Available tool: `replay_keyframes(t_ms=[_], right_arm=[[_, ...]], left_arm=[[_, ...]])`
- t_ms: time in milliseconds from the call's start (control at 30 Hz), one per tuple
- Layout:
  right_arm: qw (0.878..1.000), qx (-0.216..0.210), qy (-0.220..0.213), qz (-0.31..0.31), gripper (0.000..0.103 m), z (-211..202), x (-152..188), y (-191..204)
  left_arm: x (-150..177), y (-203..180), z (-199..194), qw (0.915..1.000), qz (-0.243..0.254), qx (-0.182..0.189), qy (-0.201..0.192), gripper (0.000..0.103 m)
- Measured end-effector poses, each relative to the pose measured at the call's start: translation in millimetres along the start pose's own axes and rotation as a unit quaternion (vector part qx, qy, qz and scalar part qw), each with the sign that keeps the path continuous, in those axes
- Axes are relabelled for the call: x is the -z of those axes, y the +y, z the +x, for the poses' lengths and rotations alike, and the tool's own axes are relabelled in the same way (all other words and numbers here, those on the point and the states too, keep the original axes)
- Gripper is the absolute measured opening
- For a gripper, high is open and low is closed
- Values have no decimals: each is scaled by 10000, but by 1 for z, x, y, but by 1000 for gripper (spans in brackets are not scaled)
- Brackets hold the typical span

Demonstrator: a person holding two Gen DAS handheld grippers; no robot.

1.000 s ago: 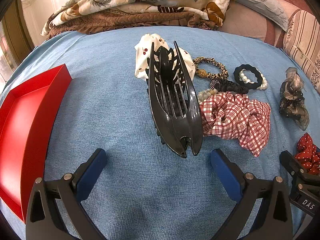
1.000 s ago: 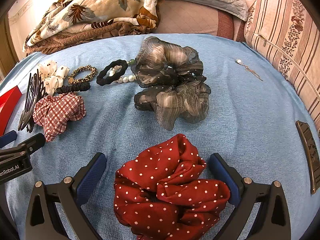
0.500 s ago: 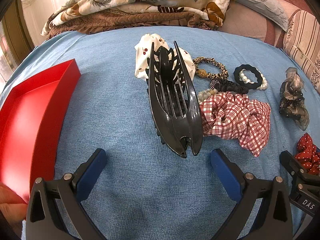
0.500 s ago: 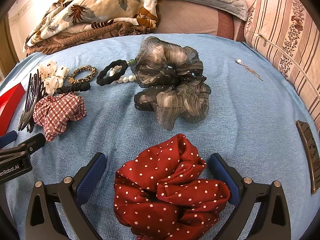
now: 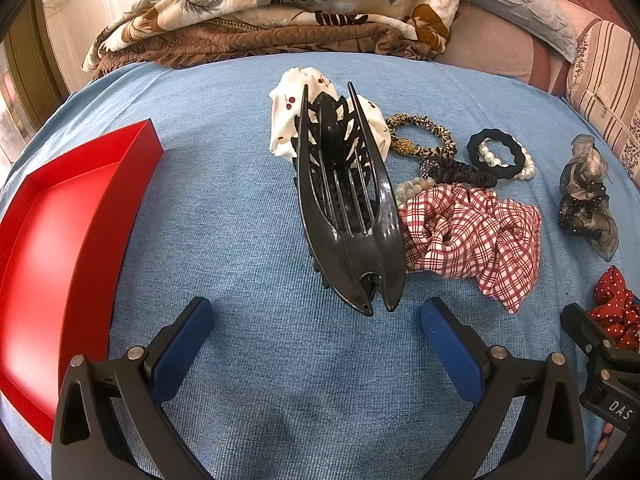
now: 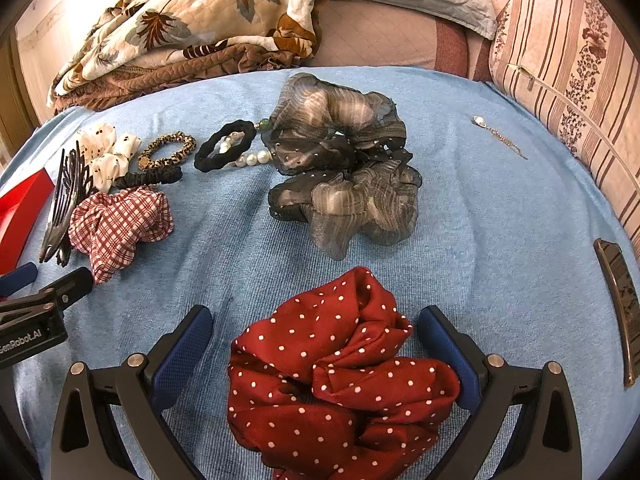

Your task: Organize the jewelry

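Across the whole field ahead of both tools spreads the blue bedspread [image 5: 248,208], with a folded leaf-print quilt [image 5: 280,4] at its far edge. Far to the left of the left hand-held gripper [image 5: 316,334] lies the red tray [image 5: 60,232], shallow, rigid and empty as far as it shows; I judge it the likely destination for the pieces.

Straight ahead of the left hand-held gripper, just beyond its widely parted blue pads, sits the black claw clip [image 5: 344,204], its hinge end nearest. It looks stiff, glossy and light, so the smooth shell may slip; a grip across the solid hinge end should hold better than one on the thin teeth, which could flex or snap. Touching its right side is the red checked scrunchie [image 5: 468,236], soft and compressible.

Between the spread jaws of the right hand-held gripper [image 6: 316,338], which hold nothing, lies the red polka-dot scrunchie [image 6: 340,368], its right fold seeming to touch the right pad. It is light cloth that will squash; closing on its bunched middle should catch enough folds. Beyond it sits the grey gauze scrunchie [image 6: 344,168], flimsy and snag-prone.

Smaller bands lie further off to the left: the black ring with pearls [image 6: 226,150], then the leopard-print tie [image 6: 168,150]. Far right, a thin chain pendant [image 6: 500,138] lies alone, delicate and hard to pinch.
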State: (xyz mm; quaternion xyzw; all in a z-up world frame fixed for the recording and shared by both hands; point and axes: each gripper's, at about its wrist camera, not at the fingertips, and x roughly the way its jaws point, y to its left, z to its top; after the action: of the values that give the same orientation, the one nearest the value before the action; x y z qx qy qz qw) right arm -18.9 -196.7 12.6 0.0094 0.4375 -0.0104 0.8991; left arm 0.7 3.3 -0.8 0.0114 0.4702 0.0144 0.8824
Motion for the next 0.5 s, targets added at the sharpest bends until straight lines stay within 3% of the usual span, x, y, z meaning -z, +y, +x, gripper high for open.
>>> replay_keyframes(t_ms=[167,333,500], right_arm=[[9996,-142,220,-113,103,-1,0,-5],[9995,-122,206,-194,103,-3,2,-2],[9999,54,-1,-110,103,-20,11,-2]], left_arm=[[2,-4,-2,10000,60,12,57,103],[4,-1,-12,9987,219,346,319,103],[28,7,-62,9988,195,443,-117,103]])
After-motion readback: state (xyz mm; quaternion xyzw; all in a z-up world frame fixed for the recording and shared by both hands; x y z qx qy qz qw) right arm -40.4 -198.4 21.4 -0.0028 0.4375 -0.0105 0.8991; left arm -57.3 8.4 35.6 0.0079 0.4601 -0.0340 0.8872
